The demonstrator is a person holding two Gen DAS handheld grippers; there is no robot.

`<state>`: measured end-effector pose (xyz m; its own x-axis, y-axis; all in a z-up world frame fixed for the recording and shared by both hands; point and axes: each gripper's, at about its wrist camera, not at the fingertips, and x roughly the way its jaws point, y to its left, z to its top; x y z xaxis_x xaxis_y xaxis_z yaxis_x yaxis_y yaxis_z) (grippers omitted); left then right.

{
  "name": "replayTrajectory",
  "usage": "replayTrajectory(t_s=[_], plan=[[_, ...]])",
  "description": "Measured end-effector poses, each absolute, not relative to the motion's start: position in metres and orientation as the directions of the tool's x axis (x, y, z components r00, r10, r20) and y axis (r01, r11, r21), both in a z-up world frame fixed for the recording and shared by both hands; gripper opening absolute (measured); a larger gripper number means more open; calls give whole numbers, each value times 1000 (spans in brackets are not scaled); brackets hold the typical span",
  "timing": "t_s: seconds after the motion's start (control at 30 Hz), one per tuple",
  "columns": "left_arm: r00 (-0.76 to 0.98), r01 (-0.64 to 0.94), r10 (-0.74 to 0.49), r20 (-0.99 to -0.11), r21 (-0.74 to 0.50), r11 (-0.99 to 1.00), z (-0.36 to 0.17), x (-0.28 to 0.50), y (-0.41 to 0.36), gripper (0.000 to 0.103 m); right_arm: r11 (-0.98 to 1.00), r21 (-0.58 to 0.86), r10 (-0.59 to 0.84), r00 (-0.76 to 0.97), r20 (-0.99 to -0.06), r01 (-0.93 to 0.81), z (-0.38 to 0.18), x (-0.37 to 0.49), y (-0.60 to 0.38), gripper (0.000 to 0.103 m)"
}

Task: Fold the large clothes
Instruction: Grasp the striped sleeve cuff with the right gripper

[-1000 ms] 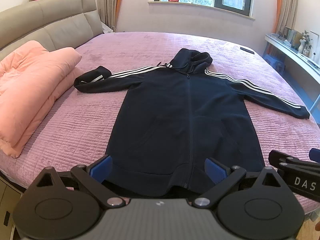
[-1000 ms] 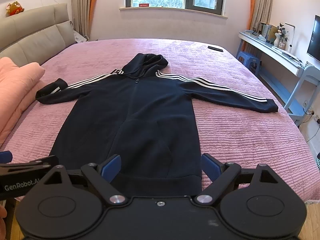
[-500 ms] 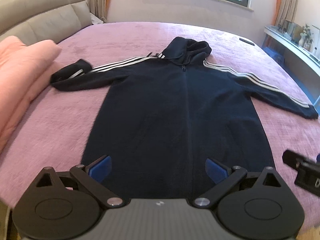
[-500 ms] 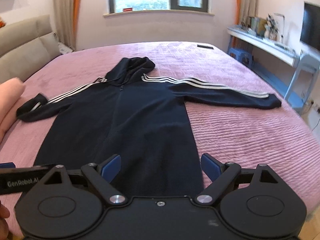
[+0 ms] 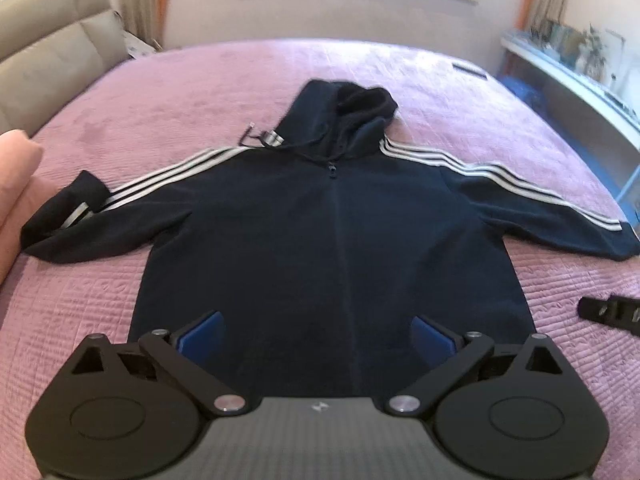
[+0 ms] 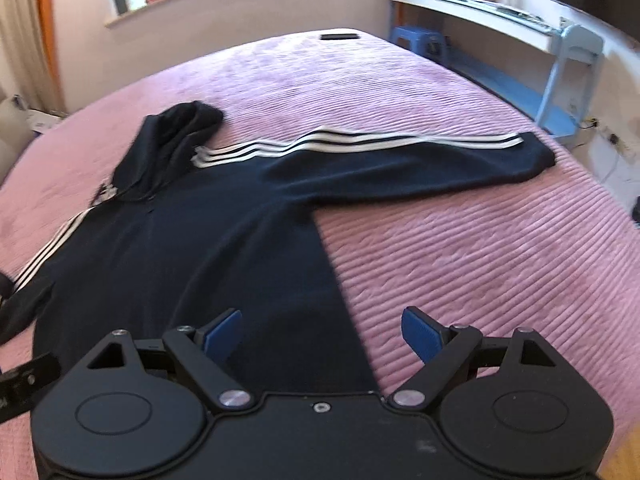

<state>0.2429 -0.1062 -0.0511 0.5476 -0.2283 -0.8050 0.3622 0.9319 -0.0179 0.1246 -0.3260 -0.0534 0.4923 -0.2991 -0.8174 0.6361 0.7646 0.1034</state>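
Observation:
A dark navy hooded jacket [image 5: 320,240] with white sleeve stripes lies flat, front up, on the pink bed [image 5: 160,92]. Its left sleeve [image 5: 80,216] is folded back at the cuff; its right sleeve [image 6: 420,160] lies stretched out. My left gripper [image 5: 316,340] is open and empty over the jacket's lower body. My right gripper [image 6: 322,332] is open and empty over the jacket's right edge [image 6: 340,292]. The jacket also shows in the right wrist view [image 6: 180,248].
A pink folded quilt [image 5: 12,184] lies at the bed's left side, by the grey headboard [image 5: 52,56]. A dark flat object [image 6: 340,37] lies at the far bed edge. A white desk [image 6: 500,20] and blue stool [image 6: 420,40] stand to the right.
Both grippers have moved forward over the jacket. The right gripper has turned toward the jacket's right sleeve. Both stay open and empty.

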Motion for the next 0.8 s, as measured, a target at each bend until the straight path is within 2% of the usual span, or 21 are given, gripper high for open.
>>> replayTrajectory(t_s=[0.1,0.23,0.43,0.67,0.8], plan=[[493,376,-235,-838,-39,926,-41,268,-118,101,729,107,-324,480,-816,676,-39,127,-355,102],[504,371,-245,-828,-48,927,-38,293,-134,101,650,138,-356,460,-814,747,-45,127,-422,102],[470,340,-203,-859,-37,940,-64,330,-178,100,572,126,-436,431,-790,810,-84,122,-537,102],[524,287,-135,-841,25,958,-90,349,-230,99,496,238,-406,465,-787,835,-142,123,-679,101],[533,279,-118,-838,43,959,-99,357,-255,98,447,250,-387,437,-812,859,-179,129,-739,98]])
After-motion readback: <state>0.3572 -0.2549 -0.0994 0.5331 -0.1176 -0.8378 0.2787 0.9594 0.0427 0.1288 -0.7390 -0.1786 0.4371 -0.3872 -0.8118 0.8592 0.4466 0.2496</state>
